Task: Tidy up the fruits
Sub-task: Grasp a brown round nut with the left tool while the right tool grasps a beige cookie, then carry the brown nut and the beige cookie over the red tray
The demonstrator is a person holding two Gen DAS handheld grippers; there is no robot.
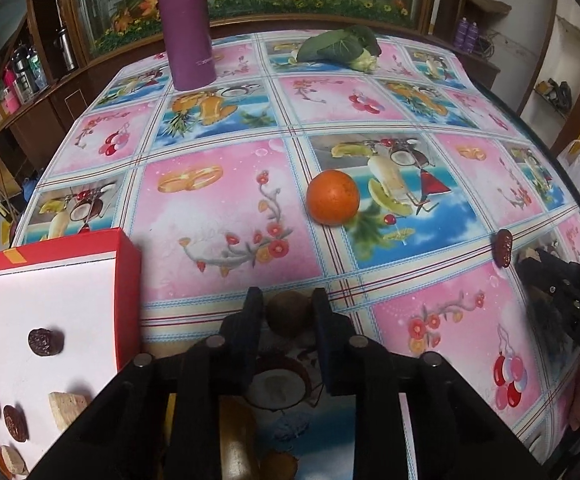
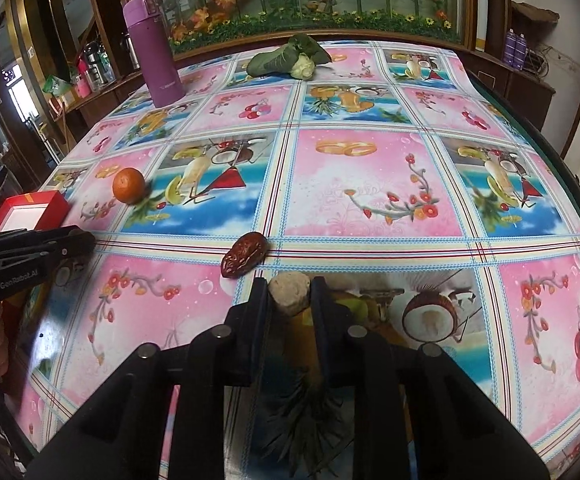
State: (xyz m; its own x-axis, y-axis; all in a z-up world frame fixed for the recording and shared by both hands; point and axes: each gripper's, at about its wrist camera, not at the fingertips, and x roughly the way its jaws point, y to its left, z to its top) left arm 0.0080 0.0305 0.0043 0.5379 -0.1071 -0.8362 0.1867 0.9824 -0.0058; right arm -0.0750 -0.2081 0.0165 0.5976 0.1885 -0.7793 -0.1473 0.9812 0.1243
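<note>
Left gripper (image 1: pixel 287 316) clamps a round brown fruit (image 1: pixel 288 313); only its view shows dried pieces inside the red cardboard box (image 1: pixel 127 280). Right gripper (image 2: pixel 290 300) pinches a beige rough chunk (image 2: pixel 290 294), beside a wrinkled red date (image 2: pixel 244 259).

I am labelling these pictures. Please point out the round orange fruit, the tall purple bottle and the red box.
round orange fruit (image 1: pixel 332 197), left wrist view, middle of its peel
tall purple bottle (image 2: pixel 157 56), right wrist view, middle of its body
red box (image 1: pixel 127 296), left wrist view, outer side wall
</note>
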